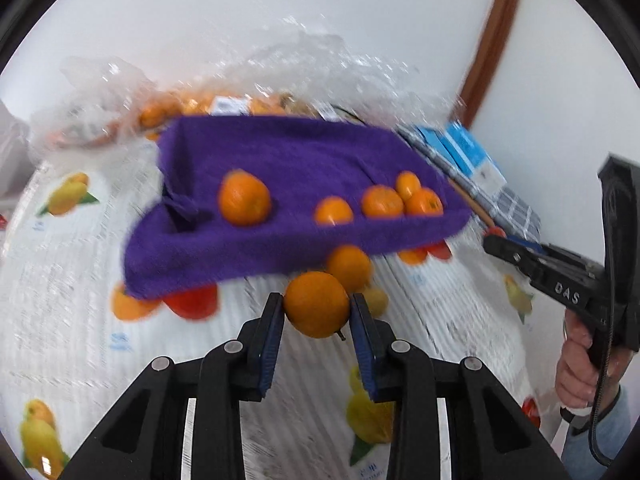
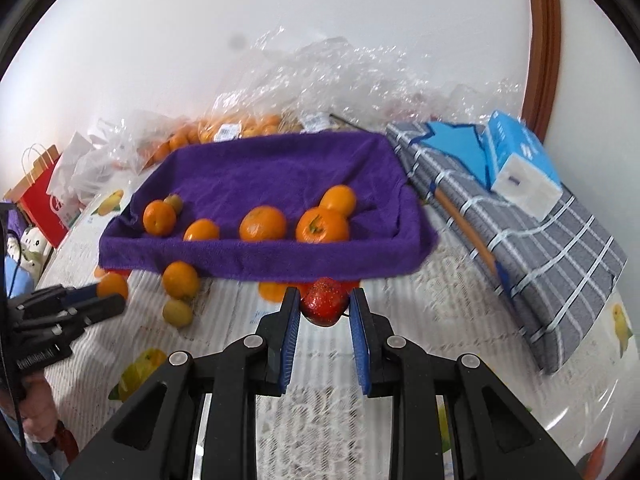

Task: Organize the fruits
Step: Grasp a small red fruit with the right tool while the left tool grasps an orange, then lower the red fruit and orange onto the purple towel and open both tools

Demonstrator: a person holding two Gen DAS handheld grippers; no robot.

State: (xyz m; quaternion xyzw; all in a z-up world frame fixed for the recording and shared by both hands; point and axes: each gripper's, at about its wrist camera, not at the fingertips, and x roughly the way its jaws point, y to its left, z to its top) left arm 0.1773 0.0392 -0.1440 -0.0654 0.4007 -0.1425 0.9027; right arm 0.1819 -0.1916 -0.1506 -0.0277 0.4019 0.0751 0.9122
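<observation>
Purple towel-lined tray (image 2: 256, 168) sits mid-table with a bunch of oranges already in it, I count five or so in a loose row along its near side (image 2: 263, 223). Left gripper (image 1: 317, 308) is clenched on an orange (image 1: 316, 309), both blue pads pressed against its sides, held just in front of the tray's near edge. Right gripper (image 2: 325, 307) is grasping a red apple (image 2: 324, 306) the same way, also right at the tray's near edge, a bit right of centre.

More loose fruit on the printed tablecloth (image 2: 224, 320): another orange (image 2: 181, 279) and a small yellow-green fruit (image 2: 178, 312) to the left of the apple in the right wrist view, and a couple of orange and red ones peeking out from under the tray's overhanging towel (image 1: 192, 300).

Far side against the wall there's a crinkly clear plastic bag (image 2: 320, 76) with more oranges inside. To the right of the tray is a grey checked cushion (image 2: 540, 248) with a blue-and-white tissue pack (image 2: 520, 164) on top. Red paper bag (image 2: 42, 200) far left. Left view is kinda motion-blurred, so the small details there are fuzzy.
</observation>
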